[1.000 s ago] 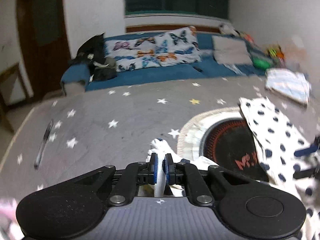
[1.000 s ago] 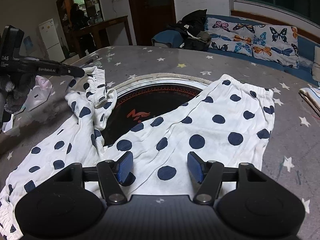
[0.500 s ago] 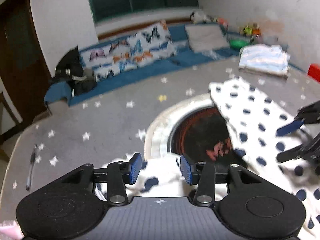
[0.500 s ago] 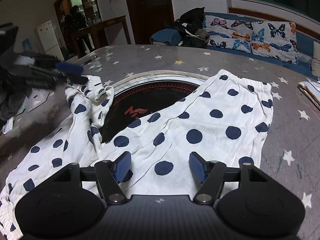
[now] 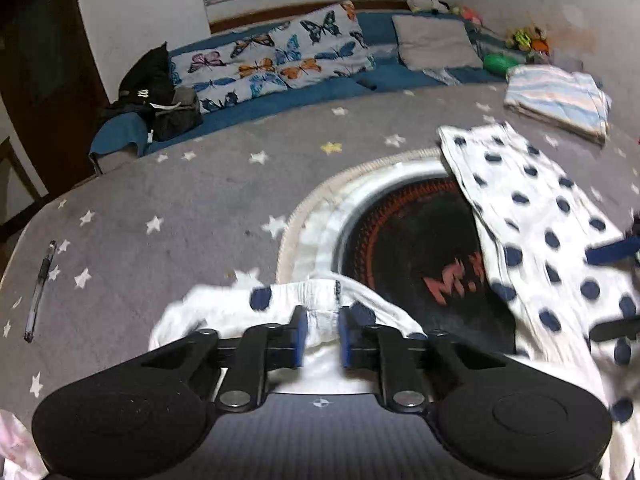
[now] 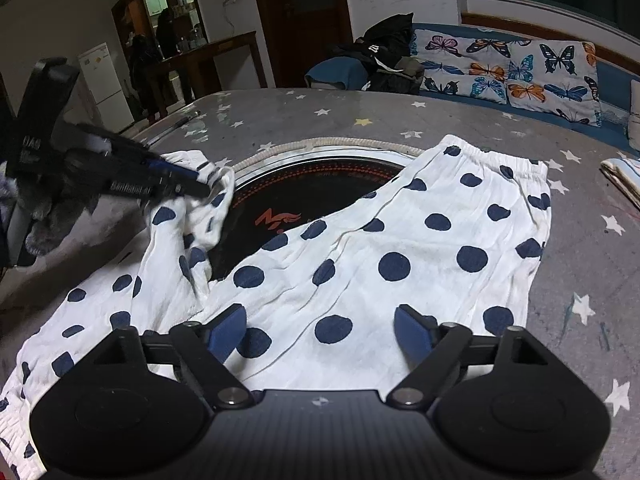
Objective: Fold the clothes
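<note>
Our left gripper (image 5: 322,338) closes on the hem of the polka-dot trousers (image 6: 420,248) spread across the counter (image 6: 280,116), ready to fold, while our right gripper (image 6: 320,332) opens empty just above the fabric.

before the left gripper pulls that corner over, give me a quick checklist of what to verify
1. Left gripper has cloth between its pads: ok, jaws closing on the elastic hem of the polka-dot garment.
2. Grip firm enough to lift: cannot tell.
3. Right gripper free of the fabric: ok, jaws opening, cloth lies below them.
4. Far half lies flat: ok, only light creases.
5. Near-left part smooth: not ok, bunched by the round cooktop.
6. Folded striped cloth out of the way: ok.
</note>
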`<state>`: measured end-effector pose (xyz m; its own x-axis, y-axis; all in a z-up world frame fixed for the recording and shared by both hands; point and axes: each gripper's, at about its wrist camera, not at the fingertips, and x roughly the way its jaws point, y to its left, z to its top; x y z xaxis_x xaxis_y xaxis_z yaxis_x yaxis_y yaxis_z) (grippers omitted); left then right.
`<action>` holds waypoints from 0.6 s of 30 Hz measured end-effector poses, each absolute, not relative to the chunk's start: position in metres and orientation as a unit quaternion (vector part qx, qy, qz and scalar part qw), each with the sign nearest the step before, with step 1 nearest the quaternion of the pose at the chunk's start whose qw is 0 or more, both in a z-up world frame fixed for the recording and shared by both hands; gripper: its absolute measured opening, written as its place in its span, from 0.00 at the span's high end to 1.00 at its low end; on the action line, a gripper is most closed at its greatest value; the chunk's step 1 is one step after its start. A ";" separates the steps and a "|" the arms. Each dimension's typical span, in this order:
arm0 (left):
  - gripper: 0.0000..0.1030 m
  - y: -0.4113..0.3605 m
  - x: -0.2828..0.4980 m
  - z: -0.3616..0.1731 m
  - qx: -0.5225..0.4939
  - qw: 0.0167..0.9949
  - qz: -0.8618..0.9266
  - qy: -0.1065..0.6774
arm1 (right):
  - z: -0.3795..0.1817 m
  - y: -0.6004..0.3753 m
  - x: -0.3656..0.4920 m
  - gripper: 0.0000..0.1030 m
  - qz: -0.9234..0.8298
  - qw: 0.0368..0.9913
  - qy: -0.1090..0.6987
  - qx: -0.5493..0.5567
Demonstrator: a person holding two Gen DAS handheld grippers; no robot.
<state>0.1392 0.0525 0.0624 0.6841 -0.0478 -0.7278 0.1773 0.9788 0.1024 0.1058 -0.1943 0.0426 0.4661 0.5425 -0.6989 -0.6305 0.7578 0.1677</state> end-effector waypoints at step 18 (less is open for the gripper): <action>0.91 0.068 0.251 0.082 -0.042 0.940 -0.033 0.338 | 0.035 -0.190 0.108 0.00 0.356 0.849 0.386 -0.065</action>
